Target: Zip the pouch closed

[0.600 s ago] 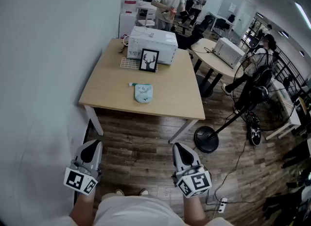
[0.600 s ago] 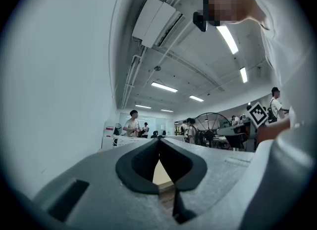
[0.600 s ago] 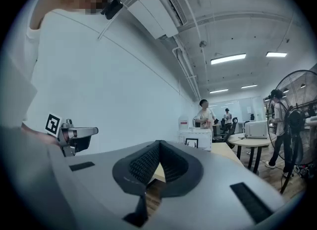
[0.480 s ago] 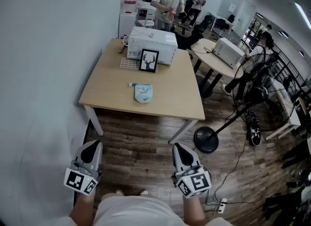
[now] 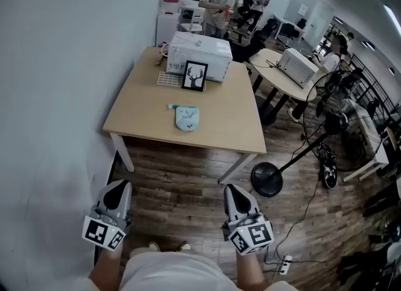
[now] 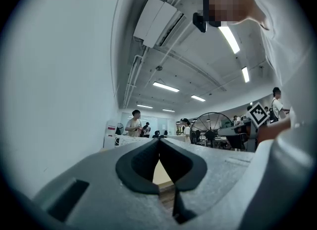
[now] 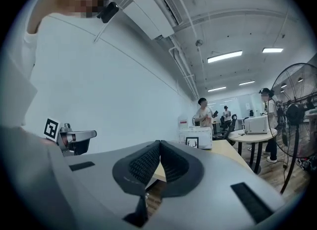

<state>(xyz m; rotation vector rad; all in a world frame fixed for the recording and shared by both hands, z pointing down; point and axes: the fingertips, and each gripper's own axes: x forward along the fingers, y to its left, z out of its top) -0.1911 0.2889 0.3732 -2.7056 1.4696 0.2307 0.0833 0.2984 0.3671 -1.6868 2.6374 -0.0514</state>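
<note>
A small light-blue pouch [image 5: 187, 118] lies flat near the middle of a wooden table [image 5: 232, 130], well ahead of me across the floor. My left gripper [image 5: 118, 189] is held low at the left, close to my body, shut and empty. On the right my other gripper [image 5: 232, 191] is held the same way, shut with nothing between its pads. Both point toward the table from far off. In the left gripper view [image 6: 159, 141] and the right gripper view [image 7: 159, 143] the jaw tips meet.
A white microwave [image 5: 199, 56] and a framed deer picture [image 5: 195, 76] stand at the table's far end. A standing fan [image 5: 326, 127] with its round base [image 5: 267, 179] is on the wood floor to the right. A white wall runs along the left. People stand behind the table.
The head view has shifted slightly, so the table sits a little lower in the picture. Both grippers have stayed where they were, shut.
</note>
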